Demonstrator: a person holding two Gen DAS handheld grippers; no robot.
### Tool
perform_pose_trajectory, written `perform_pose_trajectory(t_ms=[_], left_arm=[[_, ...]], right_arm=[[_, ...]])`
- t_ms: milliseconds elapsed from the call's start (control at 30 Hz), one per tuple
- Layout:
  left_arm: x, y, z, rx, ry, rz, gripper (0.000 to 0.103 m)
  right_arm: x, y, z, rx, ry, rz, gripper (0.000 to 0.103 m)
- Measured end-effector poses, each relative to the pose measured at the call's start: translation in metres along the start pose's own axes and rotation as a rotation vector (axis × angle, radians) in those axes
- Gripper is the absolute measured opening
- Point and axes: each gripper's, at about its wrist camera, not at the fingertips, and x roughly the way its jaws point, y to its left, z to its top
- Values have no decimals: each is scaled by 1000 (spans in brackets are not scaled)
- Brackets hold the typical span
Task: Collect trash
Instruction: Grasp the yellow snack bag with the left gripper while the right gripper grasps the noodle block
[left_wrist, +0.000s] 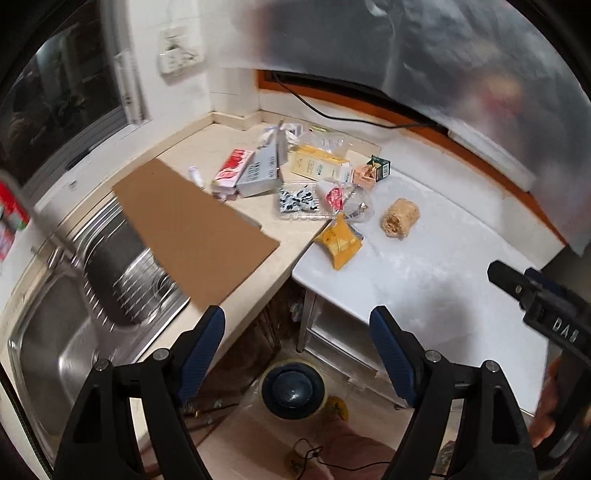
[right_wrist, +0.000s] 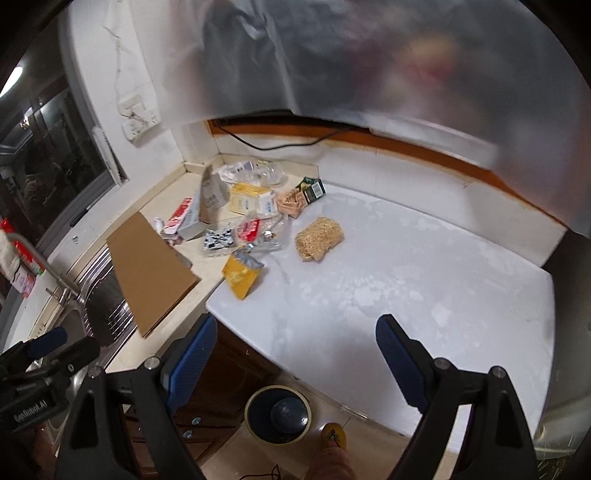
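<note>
Both grippers are held wide apart at the fingers, nothing between them: the left gripper (left_wrist: 297, 332) above the counter edge, the right gripper (right_wrist: 295, 341) above the near edge of the white table top (right_wrist: 424, 266). Well ahead of both, a torn yellow foil packet (left_wrist: 339, 242) is seen at the seam between the beige counter (left_wrist: 258, 266) and the table. Just beyond it, a tan fibrous bundle (right_wrist: 319, 238) lies alone. Farther back, the heap of cartons and clear wrappers (left_wrist: 295, 173) is gathered in the corner.
</note>
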Motion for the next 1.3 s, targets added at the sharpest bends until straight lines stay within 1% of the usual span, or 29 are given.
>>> perform_pose_trajectory(t_ms=[100, 200, 267, 333, 400, 533, 600, 700, 733, 767, 800, 833, 867, 900, 933, 967, 1033, 1067, 1167, 1233, 1300], left_arm=[[42, -15, 26, -3, 48, -13, 79], [87, -23, 47, -44, 100, -45, 79], [121, -28, 61, -72, 134, -51, 79], [147, -30, 68, -102, 173, -62, 79], [175, -30, 74, -147, 219, -89, 79], [213, -34, 80, -214, 286, -117, 79], [223, -33, 80, -233, 311, -116, 79], [240, -31, 81, -255, 332, -103, 79], [245, -30, 81, -264, 336, -101, 75], [249, -29, 80, -275, 342, -104, 68], [249, -28, 80, -283, 351, -109, 65], [252, -27, 79, -297, 361, -120, 59], [255, -26, 78, -313, 373, -133, 52], [258, -25, 77, -329, 383, -144, 49], [260, -25, 77, -340, 388, -149, 45], [262, -24, 76, -353, 392, -153, 39], [262, -25, 74, -363, 388, -150, 34], [265, -24, 75, -366, 384, -150, 28], [261, -23, 72, -363, 367, -134, 22], [259, -25, 72, -352, 358, -127, 21], [253, -24, 69, -340, 350, -119, 21]], right_arm=[[35, -12, 25, 5, 37, 10, 88], [72, -24, 51, 15, 76, 17, 88], [96, -30, 66, 26, 107, 27, 88], [125, -38, 80, 41, 142, 36, 88], [154, -45, 91, 59, 178, 40, 88], [204, -56, 103, 109, 257, 74, 86], [225, -60, 105, 140, 302, 94, 86], [246, -61, 102, 159, 348, 104, 86], [251, -60, 100, 161, 361, 109, 86], [256, -59, 99, 162, 375, 117, 85], [261, -58, 96, 159, 392, 126, 81], [265, -57, 96, 158, 403, 134, 77], [267, -57, 95, 163, 412, 154, 77], [269, -56, 93, 170, 419, 177, 74], [271, -55, 93, 170, 422, 189, 68], [272, -53, 93, 168, 424, 200, 66], [272, -48, 92, 162, 425, 218, 57], [272, -47, 91, 160, 425, 224, 56], [270, -43, 91, 155, 416, 240, 43], [265, -40, 91, 144, 400, 237, 37], [257, -38, 89, 123, 378, 221, 33]])
